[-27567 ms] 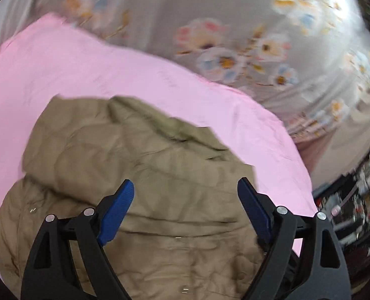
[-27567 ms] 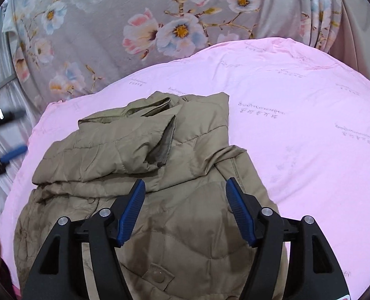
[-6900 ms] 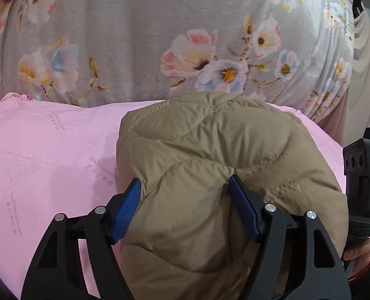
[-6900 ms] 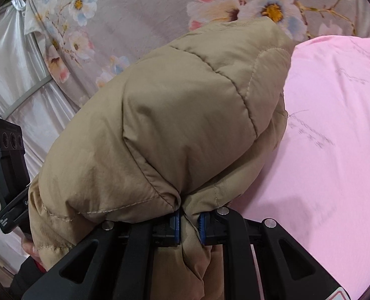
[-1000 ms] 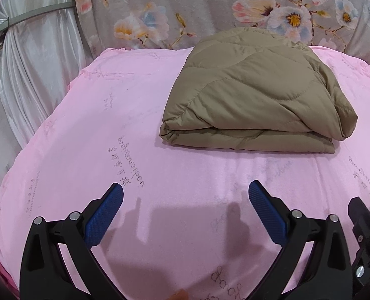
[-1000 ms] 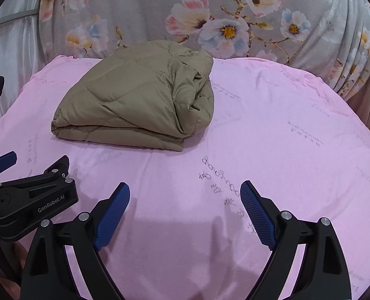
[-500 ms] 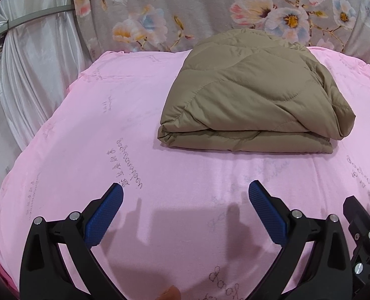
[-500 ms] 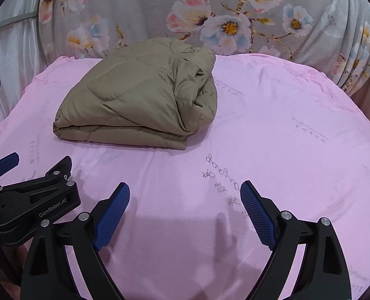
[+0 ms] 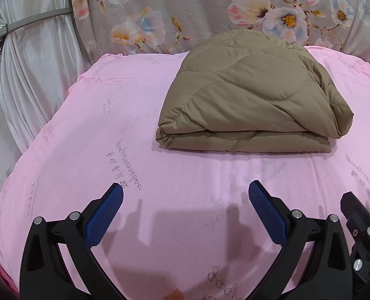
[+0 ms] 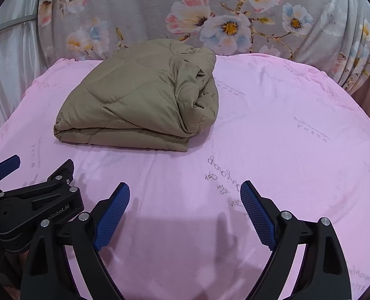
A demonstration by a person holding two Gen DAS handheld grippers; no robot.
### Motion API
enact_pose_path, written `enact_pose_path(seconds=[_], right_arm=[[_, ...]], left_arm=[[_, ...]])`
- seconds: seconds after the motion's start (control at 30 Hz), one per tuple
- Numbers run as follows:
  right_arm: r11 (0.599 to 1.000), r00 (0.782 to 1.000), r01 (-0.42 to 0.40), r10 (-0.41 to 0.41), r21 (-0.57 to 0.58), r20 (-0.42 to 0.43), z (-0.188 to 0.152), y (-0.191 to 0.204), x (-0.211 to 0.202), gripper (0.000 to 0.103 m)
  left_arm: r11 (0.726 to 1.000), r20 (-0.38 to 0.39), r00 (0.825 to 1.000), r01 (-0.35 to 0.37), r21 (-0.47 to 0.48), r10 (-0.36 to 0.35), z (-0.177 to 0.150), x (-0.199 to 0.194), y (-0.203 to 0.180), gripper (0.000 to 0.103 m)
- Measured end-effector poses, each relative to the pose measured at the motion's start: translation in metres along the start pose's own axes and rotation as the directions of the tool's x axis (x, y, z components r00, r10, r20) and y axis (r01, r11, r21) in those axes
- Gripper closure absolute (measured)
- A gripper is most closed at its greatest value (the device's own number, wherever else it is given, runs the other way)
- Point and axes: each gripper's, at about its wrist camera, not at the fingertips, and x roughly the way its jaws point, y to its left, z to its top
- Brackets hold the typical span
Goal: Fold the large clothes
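Note:
An olive quilted jacket [image 9: 250,95] lies folded into a thick rectangle on the pink sheet [image 9: 109,155], at the far side near the floral backdrop. It also shows in the right wrist view [image 10: 144,100], left of centre. My left gripper [image 9: 186,195] is open and empty, low over the sheet, well short of the jacket. My right gripper [image 10: 185,192] is open and empty, also over bare sheet in front of the jacket. The left gripper's body shows at the left edge of the right wrist view [image 10: 37,200].
A grey floral cloth [image 9: 185,12] hangs behind the bed. White curtains [image 9: 34,62] hang at the left. The pink sheet [image 10: 297,137] spreads wide to the right of the jacket. The right gripper's body shows at the lower right of the left wrist view [image 9: 362,232].
Both grippers have drifted very slightly; the jacket stays folded and still. Both stay open and empty.

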Motion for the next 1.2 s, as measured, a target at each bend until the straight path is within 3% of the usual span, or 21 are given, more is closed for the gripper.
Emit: enact_pose_path(seconds=[1.2], right_arm=[[1.0, 1.0, -0.002, 0.002, -0.001, 0.002, 0.0, 0.0004, 0.0005, 0.015]], left_arm=[[1.0, 0.006, 1.0, 0.007, 0.016, -0.007, -0.0012, -0.001, -0.0057, 0.005]])
